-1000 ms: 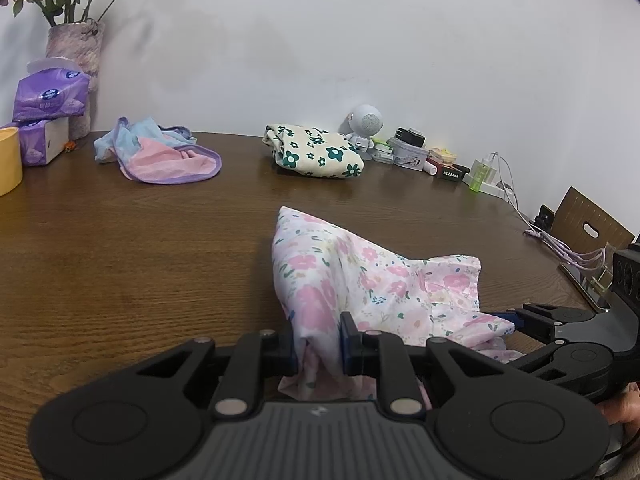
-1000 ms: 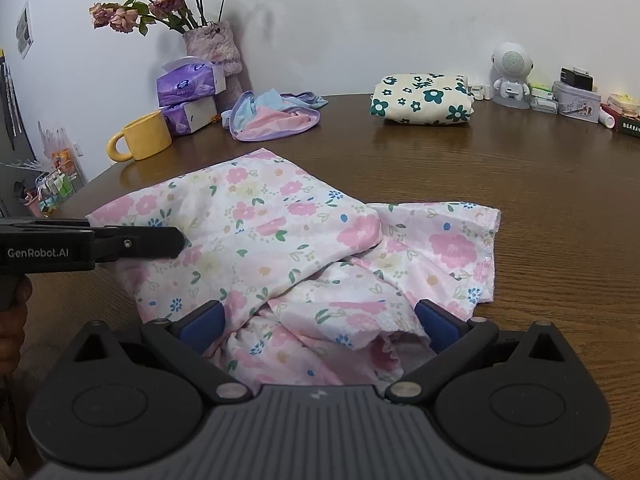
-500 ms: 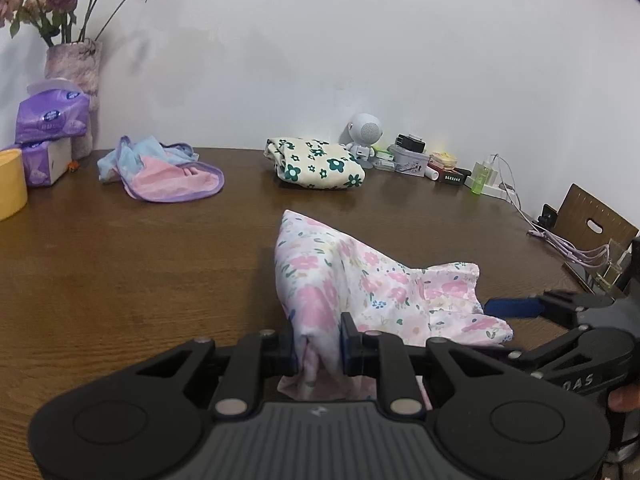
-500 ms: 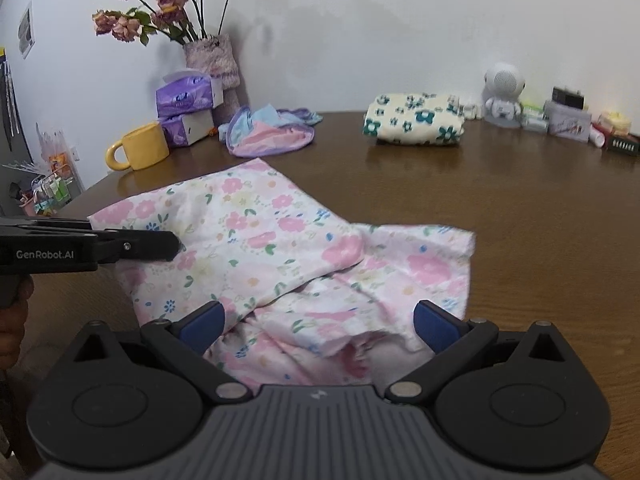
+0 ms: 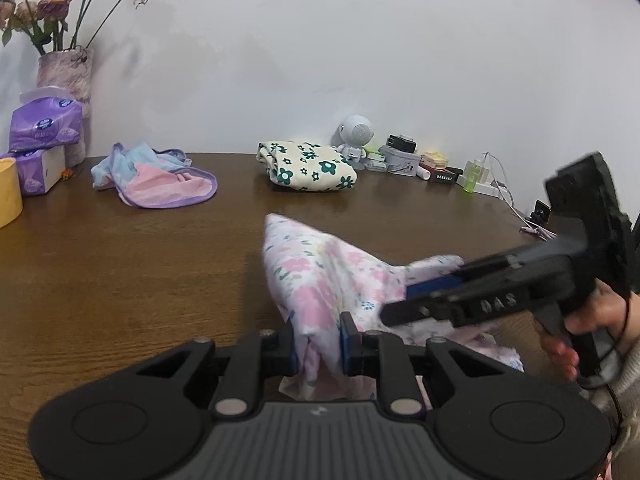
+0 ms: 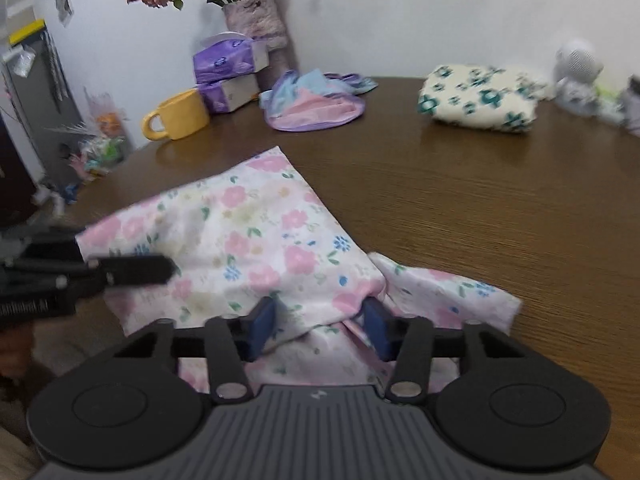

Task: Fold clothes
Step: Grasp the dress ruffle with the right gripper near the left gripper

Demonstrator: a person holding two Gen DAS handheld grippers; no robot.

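Note:
A white garment with pink flowers [image 5: 320, 276] [image 6: 248, 232] lies crumpled on the brown wooden table [image 5: 120, 280]. My left gripper [image 5: 318, 344] is shut on a bunched fold at its near edge; in the right wrist view the left gripper [image 6: 168, 270] reaches in from the left over the cloth. My right gripper [image 6: 320, 324] is closing, with a ridge of the same garment between its blue pads, and a dark gap still shows beside the left pad. In the left wrist view the right gripper [image 5: 396, 300] comes in from the right, held by a hand [image 5: 592, 320].
A folded cream garment with green flowers [image 5: 308, 166] [image 6: 476, 100] and a loose pink, blue and purple garment [image 5: 160, 180] [image 6: 316, 104] lie at the back. A yellow mug [image 6: 176, 116], tissue packs [image 5: 44, 128] and a flower vase [image 5: 64, 80] stand far left. A white toy robot [image 5: 356, 136], small items and cables [image 5: 500, 192] line the far right.
The right gripper has moved in over the garment toward the left gripper, and its jaws have narrowed from wide open around a ridge of cloth. The left gripper has kept its hold.

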